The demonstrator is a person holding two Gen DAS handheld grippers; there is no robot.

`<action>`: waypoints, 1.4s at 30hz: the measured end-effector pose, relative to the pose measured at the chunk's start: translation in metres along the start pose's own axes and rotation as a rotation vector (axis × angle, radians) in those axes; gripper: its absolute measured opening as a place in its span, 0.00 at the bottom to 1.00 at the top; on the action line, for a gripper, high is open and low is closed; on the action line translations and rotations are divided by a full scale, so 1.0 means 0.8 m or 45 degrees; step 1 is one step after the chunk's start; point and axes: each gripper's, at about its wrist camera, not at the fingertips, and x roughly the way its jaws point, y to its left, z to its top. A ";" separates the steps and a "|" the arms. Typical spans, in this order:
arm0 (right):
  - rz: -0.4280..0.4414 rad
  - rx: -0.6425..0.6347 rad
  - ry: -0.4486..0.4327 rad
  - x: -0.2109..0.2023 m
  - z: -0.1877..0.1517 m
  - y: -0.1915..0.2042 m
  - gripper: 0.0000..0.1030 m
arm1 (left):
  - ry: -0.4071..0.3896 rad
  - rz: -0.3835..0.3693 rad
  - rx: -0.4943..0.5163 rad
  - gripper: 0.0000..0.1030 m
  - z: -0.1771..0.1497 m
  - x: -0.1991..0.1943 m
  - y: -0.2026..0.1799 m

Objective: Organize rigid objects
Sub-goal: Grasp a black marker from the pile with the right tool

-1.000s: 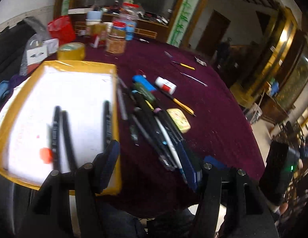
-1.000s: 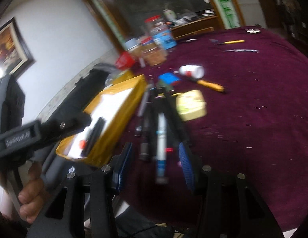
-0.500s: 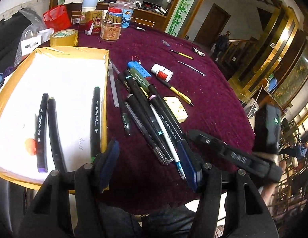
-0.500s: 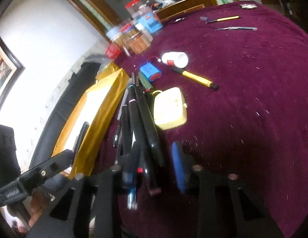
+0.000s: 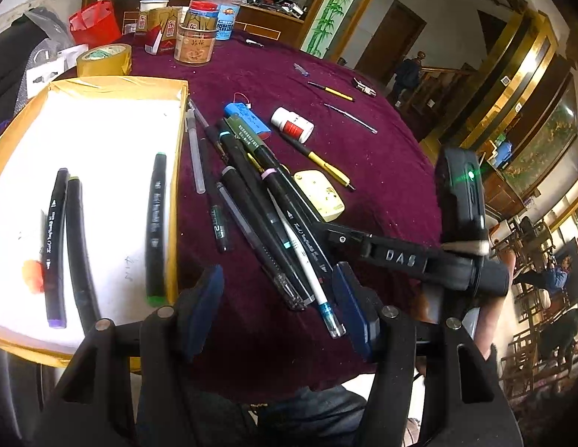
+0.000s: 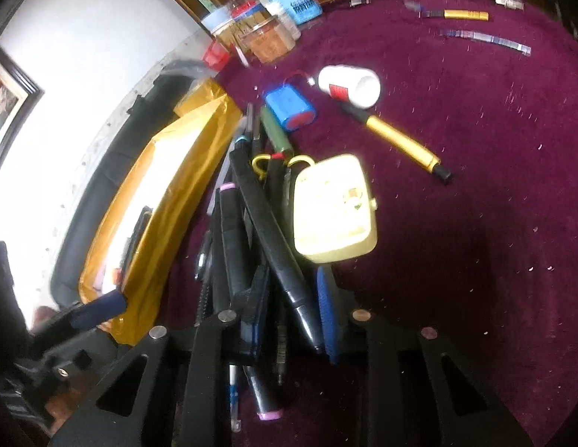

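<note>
Many slim black markers (image 5: 274, 201), velvety tablecloth (image 5: 382, 171)

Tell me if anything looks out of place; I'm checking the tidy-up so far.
Yes. Three markers lie neatly in the tray, but a heap of pens still sits crisscrossed on the cloth beside it. A white bottle lies tipped on its side, and a few pens are strewn far off.
</note>
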 end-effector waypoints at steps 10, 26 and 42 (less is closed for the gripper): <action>-0.068 0.044 -0.272 -0.072 -0.043 -0.010 0.13 | 0.057 -0.023 0.015 0.58 0.006 0.024 -0.016; -0.505 0.100 -0.338 -0.096 -0.071 -0.041 0.13 | 0.202 0.019 0.114 0.51 0.022 0.090 -0.091; -0.486 0.098 -0.380 -0.096 -0.079 -0.045 0.13 | 0.287 0.162 0.155 0.27 0.021 0.147 -0.106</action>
